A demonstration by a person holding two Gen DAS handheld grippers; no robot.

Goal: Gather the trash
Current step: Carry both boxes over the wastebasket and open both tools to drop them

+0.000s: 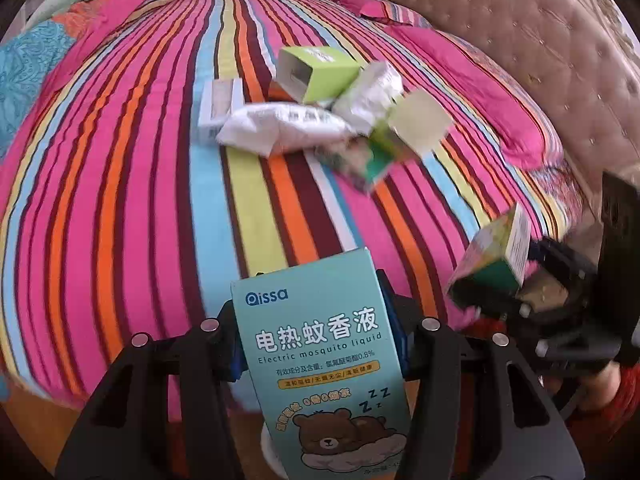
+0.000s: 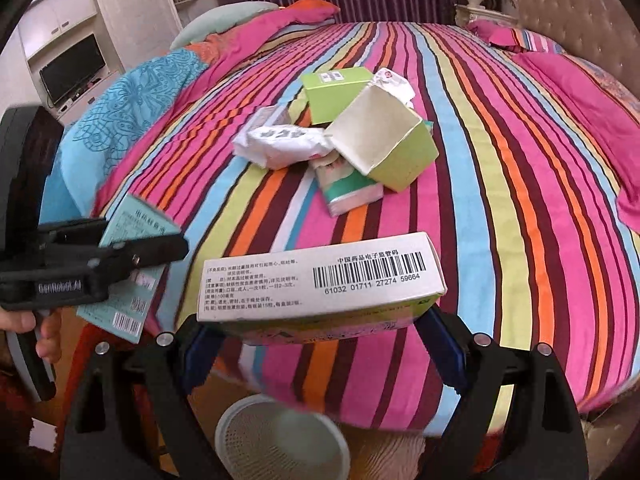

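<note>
My left gripper (image 1: 318, 344) is shut on a teal mosquito-liquid box (image 1: 320, 352), held upright near the bed's front edge; it also shows in the right wrist view (image 2: 132, 264). My right gripper (image 2: 320, 332) is shut on a white medicine box with a barcode (image 2: 320, 280); that box shows in the left wrist view (image 1: 494, 248). A pile of trash lies mid-bed: green cartons (image 2: 384, 144) (image 2: 336, 92), a white crumpled packet (image 2: 280, 146), a tissue pack (image 2: 348, 192). A white mesh bin (image 2: 280, 440) stands on the floor below my right gripper.
The striped bedspread (image 2: 500, 200) fills both views. Pink pillows (image 2: 580, 92) and a padded headboard (image 1: 540, 40) lie to the right. A blue quilt (image 2: 132, 96) is at the left, with a TV cabinet (image 2: 72, 68) beyond.
</note>
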